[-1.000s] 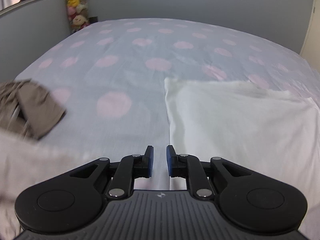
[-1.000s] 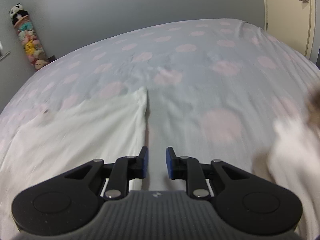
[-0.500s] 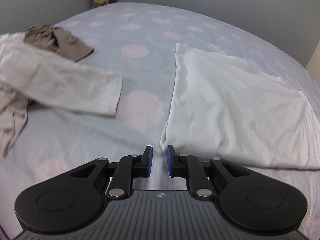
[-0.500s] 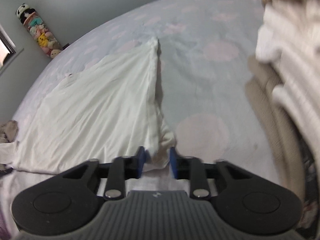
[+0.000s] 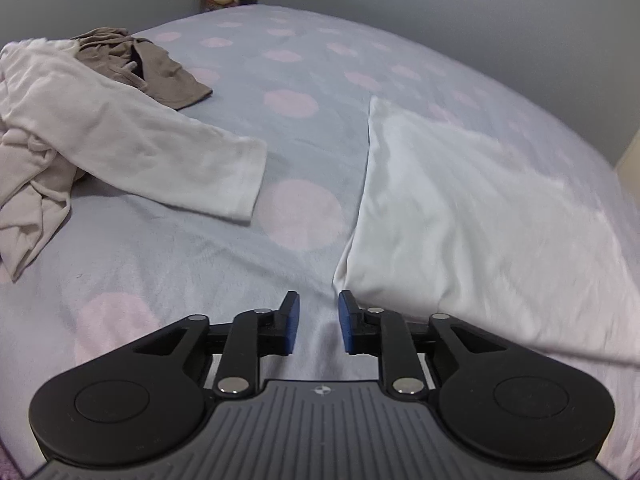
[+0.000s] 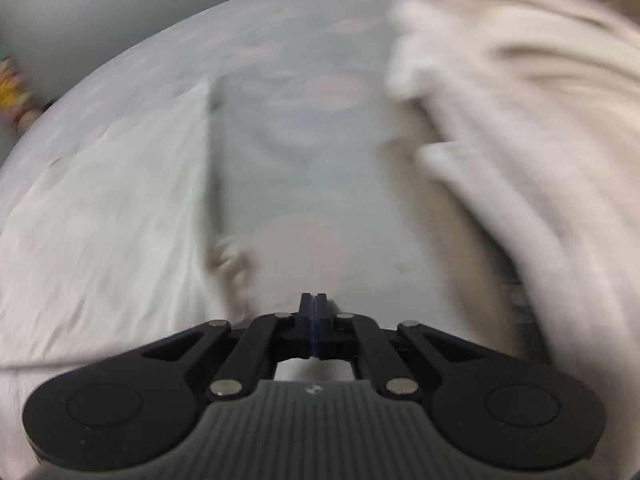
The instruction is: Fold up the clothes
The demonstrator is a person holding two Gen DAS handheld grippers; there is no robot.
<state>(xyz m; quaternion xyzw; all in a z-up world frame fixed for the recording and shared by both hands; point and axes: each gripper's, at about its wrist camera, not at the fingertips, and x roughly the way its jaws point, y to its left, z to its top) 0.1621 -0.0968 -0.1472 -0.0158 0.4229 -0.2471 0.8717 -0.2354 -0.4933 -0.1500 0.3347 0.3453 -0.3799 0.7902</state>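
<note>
While opening with nothing between its jaws, left gripper beside one white folded garment; right gripper fully closed, seemingly empty; two loose garments.

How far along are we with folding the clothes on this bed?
Early. The white garment lies flat, apparently folded. In hand: left gripper jaws are opening at its near corner, nothing between them; right gripper is shut, hold unclear. Left: cream long-sleeve top and brown garment, both crumpled.
</note>
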